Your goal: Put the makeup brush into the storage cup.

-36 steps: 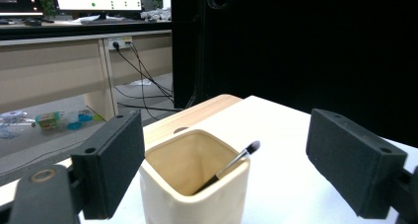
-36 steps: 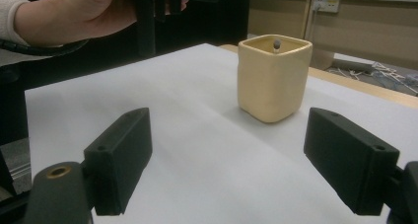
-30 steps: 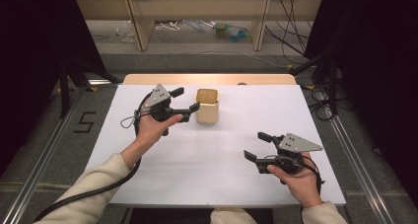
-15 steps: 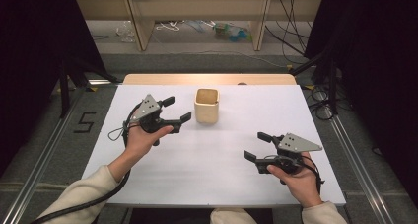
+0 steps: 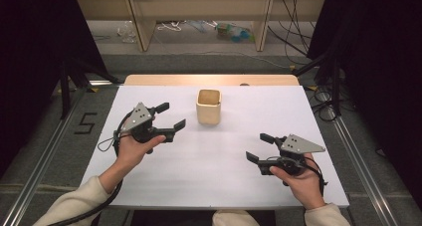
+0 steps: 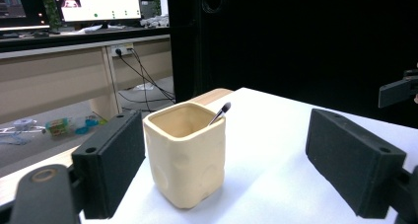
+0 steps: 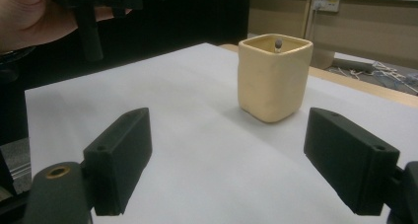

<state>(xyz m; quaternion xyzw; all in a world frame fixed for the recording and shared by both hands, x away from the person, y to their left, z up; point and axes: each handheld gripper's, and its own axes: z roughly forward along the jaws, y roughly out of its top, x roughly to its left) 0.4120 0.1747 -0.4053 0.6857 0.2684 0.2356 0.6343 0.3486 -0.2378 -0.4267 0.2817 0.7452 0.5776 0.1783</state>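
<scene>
Work looks close to finished: cream cup (image 5: 209,107) stands mid-table with a brush tip (image 6: 225,107) poking out, while left gripper (image 5: 171,117) and right gripper (image 5: 259,147) hover apart, jaws spread, empty.

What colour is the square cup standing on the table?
The cup is pale cream-yellow, plain and unpatterned; the left gripper view shows it best.
</scene>
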